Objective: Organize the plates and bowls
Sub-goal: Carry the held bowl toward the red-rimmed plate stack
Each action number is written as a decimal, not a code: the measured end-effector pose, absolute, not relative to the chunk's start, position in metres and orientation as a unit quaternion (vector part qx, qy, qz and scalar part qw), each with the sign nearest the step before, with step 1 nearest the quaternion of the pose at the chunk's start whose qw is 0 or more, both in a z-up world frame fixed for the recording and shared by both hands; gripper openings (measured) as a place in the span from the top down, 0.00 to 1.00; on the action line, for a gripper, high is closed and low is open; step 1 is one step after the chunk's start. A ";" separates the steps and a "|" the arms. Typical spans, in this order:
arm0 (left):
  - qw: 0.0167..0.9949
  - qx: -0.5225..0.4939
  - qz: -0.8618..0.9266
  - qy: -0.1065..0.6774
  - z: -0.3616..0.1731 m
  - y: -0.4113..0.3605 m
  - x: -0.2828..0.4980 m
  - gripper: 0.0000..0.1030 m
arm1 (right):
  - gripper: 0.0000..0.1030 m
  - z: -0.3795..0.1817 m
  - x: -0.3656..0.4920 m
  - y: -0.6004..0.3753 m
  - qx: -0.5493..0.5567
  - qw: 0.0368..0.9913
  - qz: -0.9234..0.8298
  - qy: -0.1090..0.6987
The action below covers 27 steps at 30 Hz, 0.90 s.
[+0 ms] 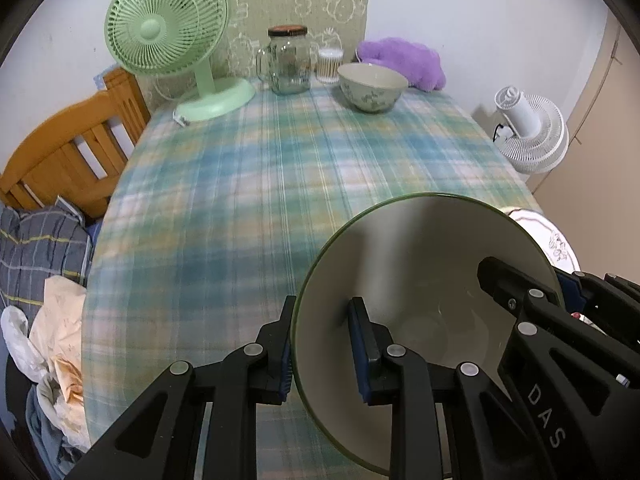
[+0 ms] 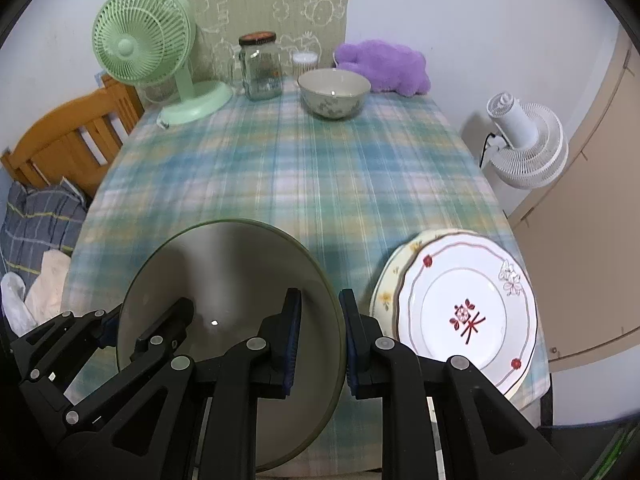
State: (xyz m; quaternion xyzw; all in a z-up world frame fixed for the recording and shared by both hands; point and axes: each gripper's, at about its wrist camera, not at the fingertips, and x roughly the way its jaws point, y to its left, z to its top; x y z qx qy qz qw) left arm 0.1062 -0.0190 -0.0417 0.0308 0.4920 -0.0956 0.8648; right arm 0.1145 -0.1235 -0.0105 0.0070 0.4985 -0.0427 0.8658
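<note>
Both hand-held grippers grasp 1 green-rimmed bowl (image 1: 432, 280) above the near part of the plaid-covered worktop (image 1: 280, 168): the left hand-held gripper (image 1: 320, 348) is clamped on its left rim and the right hand-held gripper (image 2: 320, 344) on its right rim. Just to the bowl's right lies a stack of 2 plates (image 2: 464, 308) at the worktop's near right edge. A floral bowl (image 2: 334, 92) stands at the far end, between a glass jar (image 2: 260, 68) and a purple plush (image 2: 384, 66), with a green fan (image 2: 144, 48) further left.

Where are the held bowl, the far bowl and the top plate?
held bowl (image 1: 420, 264), left wrist view, inner wall.
far bowl (image 2: 334, 92), right wrist view, inner wall.
top plate (image 2: 464, 312), right wrist view, centre motif.
</note>
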 end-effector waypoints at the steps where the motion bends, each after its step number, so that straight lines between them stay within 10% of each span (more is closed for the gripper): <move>1: 0.863 0.031 -0.094 0.495 -0.044 -0.019 0.107 0.78 | 0.79 -0.013 0.115 -0.124 0.008 0.864 -0.042 0.502; 27: 0.835 0.057 -0.068 0.543 -0.082 -0.027 0.125 0.78 | 0.79 -0.059 0.139 -0.130 0.007 0.835 -0.028 0.550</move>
